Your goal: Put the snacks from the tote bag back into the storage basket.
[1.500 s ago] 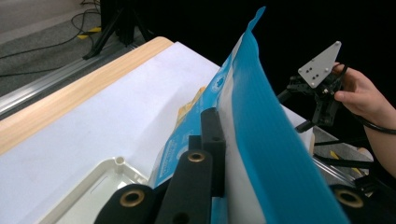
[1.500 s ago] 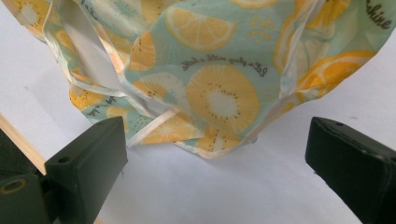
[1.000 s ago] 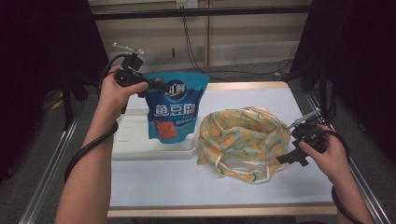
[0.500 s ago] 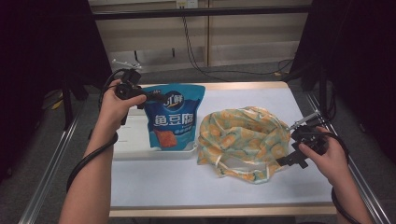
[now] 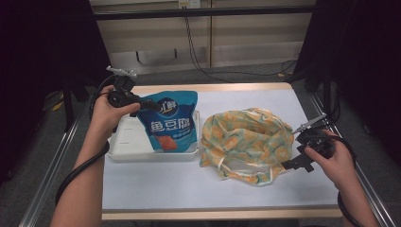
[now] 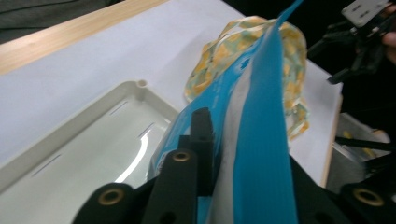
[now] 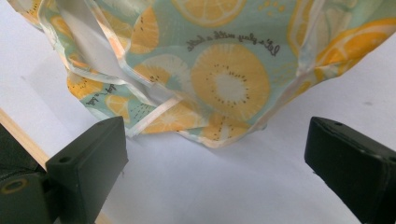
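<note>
Over the white tray (image 5: 124, 144) at the left of the desk (image 5: 189, 184), the left gripper (image 5: 142, 103) holds the blue snack pouch (image 5: 171, 124) by its upper left corner. Its fingers (image 6: 201, 135) have just been opening a little, yet the pouch's top edge sits between them, and they look pressed on it. The pouch stands tilted, its lower end down in the tray's right half (the printed front faces up toward the high view). Just right of the tray, touching or nearly touching its rim, lies the crumpled fruit-print cloth bag (image 5: 246, 142) on the bare white desk. The right gripper (image 5: 295, 163) rests low at the bag's right edge, its fingers (image 7: 93, 158) spread wide with nothing between them; the bag's hem (image 7: 205, 135) lies just ahead of them.
</note>
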`<state>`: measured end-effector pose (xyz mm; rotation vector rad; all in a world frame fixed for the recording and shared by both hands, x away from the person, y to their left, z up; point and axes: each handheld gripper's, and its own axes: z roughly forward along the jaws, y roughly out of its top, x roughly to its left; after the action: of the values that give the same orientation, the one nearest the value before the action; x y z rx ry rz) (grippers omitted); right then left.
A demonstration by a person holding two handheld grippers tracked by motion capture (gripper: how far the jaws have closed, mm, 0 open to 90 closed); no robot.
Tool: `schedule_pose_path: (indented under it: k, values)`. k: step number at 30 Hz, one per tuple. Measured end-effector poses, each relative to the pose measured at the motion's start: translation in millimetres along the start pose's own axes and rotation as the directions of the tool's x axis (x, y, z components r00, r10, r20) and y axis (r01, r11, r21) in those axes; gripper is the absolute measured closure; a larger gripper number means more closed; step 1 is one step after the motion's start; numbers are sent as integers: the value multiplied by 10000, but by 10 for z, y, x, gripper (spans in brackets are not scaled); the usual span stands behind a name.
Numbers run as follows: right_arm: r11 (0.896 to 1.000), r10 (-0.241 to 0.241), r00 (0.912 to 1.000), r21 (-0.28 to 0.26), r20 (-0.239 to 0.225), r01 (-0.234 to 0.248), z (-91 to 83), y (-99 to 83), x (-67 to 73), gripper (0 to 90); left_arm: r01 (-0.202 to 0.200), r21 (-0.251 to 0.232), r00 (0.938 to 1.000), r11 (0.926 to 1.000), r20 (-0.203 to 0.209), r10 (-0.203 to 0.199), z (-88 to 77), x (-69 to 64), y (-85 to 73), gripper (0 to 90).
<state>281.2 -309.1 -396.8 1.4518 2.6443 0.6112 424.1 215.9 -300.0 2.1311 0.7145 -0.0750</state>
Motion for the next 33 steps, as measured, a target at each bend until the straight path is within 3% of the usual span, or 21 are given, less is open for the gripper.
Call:
schedule_pose_path:
  k: [4,5,7,9,12,18,24,33]
  values:
    - [10000,47,10000,21,1,-47,6,-4,10,57,119,246,9977,9996,-677,-102,-32,-28,-50,627]
    - [10000,13,10000,1,13,-13,3,-6,9,57,118,293,9976,9995,-689,-98,-36,-31,-70,598]
    - [10000,48,10000,-81,5,-48,3,-10,12,57,49,378,9937,9993,-1124,-6,-39,-44,-107,527]
    - [10000,99,9999,10,-34,-99,5,-15,17,57,212,224,9913,9995,-1304,-181,-37,-49,-155,463]
    - [10000,-8,10000,71,25,7,22,-21,16,57,344,421,9865,9985,-1615,-272,-18,-63,-227,387]
    - [10000,-24,10000,-8,83,24,22,-23,37,57,530,518,9822,9972,-1831,-427,25,-72,-377,289]
    - [9999,29,9994,123,337,-33,23,-46,31,57,708,462,9789,9964,-1954,-605,35,-103,-519,245]
    - [9999,114,9996,-16,270,-114,45,-88,12,56,1052,302,9727,9940,-2110,-965,71,-98,-775,188]
